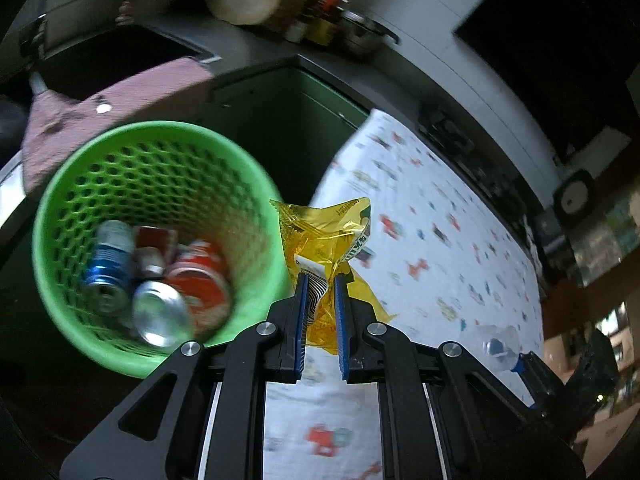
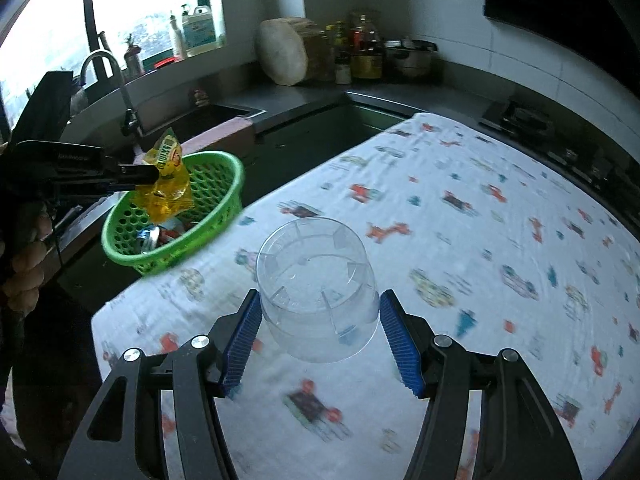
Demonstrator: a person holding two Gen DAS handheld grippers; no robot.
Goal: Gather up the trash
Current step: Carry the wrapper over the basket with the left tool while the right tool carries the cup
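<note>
Kitchen desk is wearing a printed cloth (image 2: 460,208). Left tool (image 1: 320,280) is pinching a light, crinkly yellow wrapper (image 1: 324,236) beside the green basket (image 1: 56,200); right tool (image 2: 320,300) is holding a thin, crushable clear cup (image 2: 316,284) by its sides.

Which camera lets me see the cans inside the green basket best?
The left wrist view: it looks down into the green basket, showing the cans piled at the bottom. The right wrist view sees the basket sideways, with only a peek of them over the rim.

Four cans (image 1: 160,276), one wrapper (image 1: 320,236), one basket (image 1: 60,208).
</note>
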